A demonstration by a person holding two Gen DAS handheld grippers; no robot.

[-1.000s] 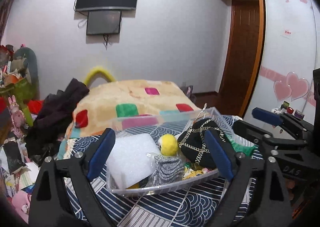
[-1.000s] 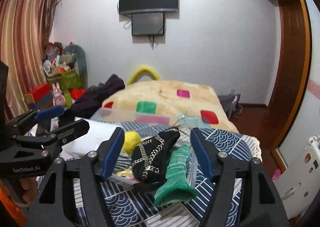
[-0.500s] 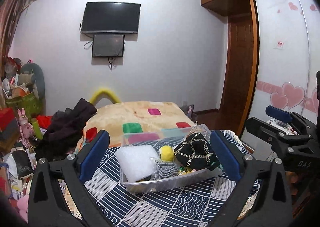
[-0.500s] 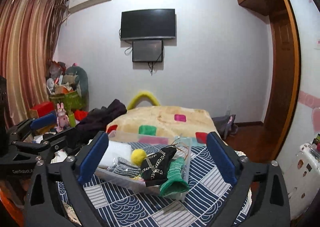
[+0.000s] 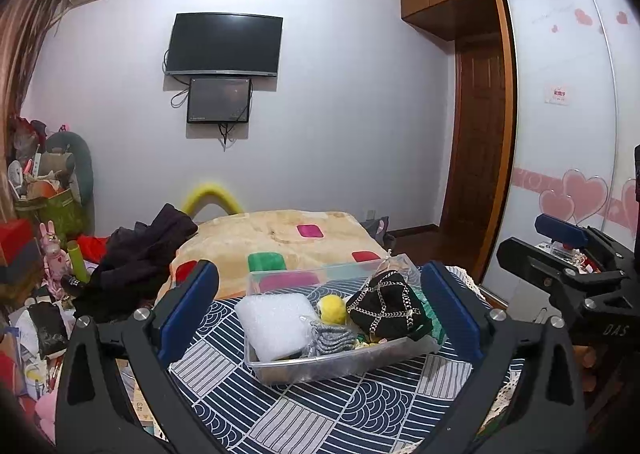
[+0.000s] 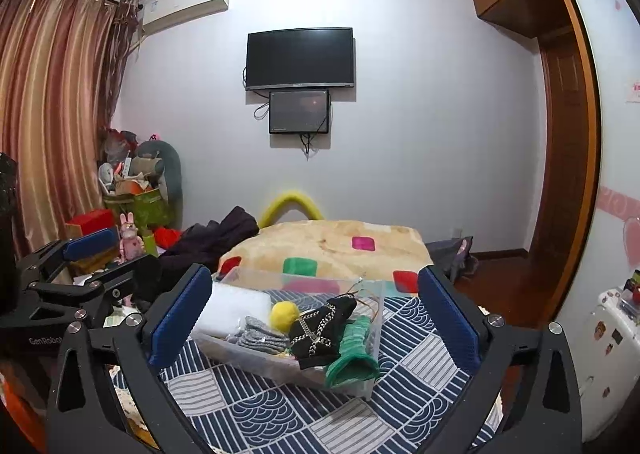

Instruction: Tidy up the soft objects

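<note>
A clear plastic bin [image 5: 320, 368] [image 6: 256, 362] stands on the blue patterned cloth. It holds a white foam pad [image 5: 274, 320] [image 6: 236, 310], a yellow ball [image 5: 332, 309] [image 6: 284, 314], grey knit socks [image 5: 332, 338] [image 6: 262, 336], a black chain-strapped bag [image 5: 386, 310] [image 6: 324, 330] and a green knit piece [image 6: 352, 354] hanging over its right end. My left gripper [image 5: 318, 314] is open and empty, held back above the bin. My right gripper [image 6: 314, 314] is open and empty, likewise back from it.
The blue patterned cloth [image 5: 340, 410] covers the table. Behind it lies a bed with a beige blanket [image 5: 280, 238] and dark clothes [image 5: 136, 266]. Cluttered toys and boxes [image 5: 44, 214] fill the left. A wardrobe [image 5: 560, 134] and door stand right.
Both grippers have pulled back and up from the bin and opened wider. The bin now looks smaller and lower in both views. The bin's contents have not moved.
</note>
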